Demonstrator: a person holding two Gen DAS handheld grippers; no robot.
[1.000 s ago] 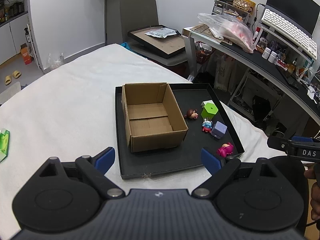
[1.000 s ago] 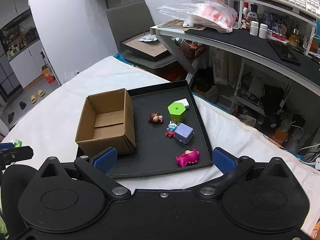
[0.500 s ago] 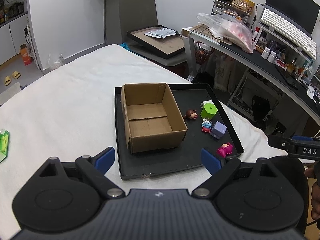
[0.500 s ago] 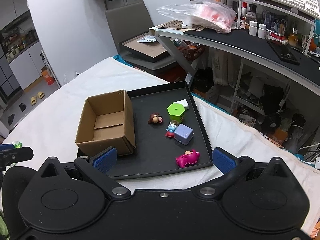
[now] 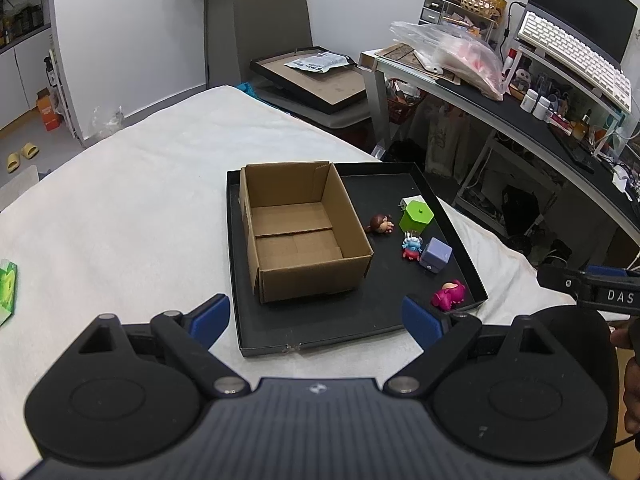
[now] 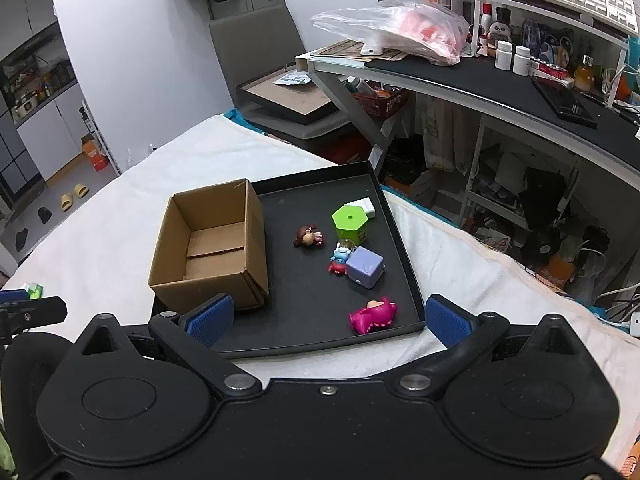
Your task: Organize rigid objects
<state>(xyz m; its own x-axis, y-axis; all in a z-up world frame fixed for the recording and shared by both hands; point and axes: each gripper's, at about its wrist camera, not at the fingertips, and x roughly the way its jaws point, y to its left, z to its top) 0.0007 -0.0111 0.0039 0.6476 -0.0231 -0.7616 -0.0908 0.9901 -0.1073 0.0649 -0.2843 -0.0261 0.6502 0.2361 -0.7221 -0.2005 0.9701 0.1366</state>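
A black tray lies on the white-covered table. An open, empty cardboard box stands on its left part. To the right of the box lie a brown monkey figure, a green hexagonal box, a small blue and red figure, a lilac cube and a pink toy. My left gripper and right gripper are both open and empty, held above the tray's near edge.
A green packet lies on the cloth at the far left. A cluttered desk with a keyboard and a plastic bag stands at the right. A chair with a framed board is behind the table.
Both grippers have drifted very slightly; the tray and its objects lie as before. Both stay open.
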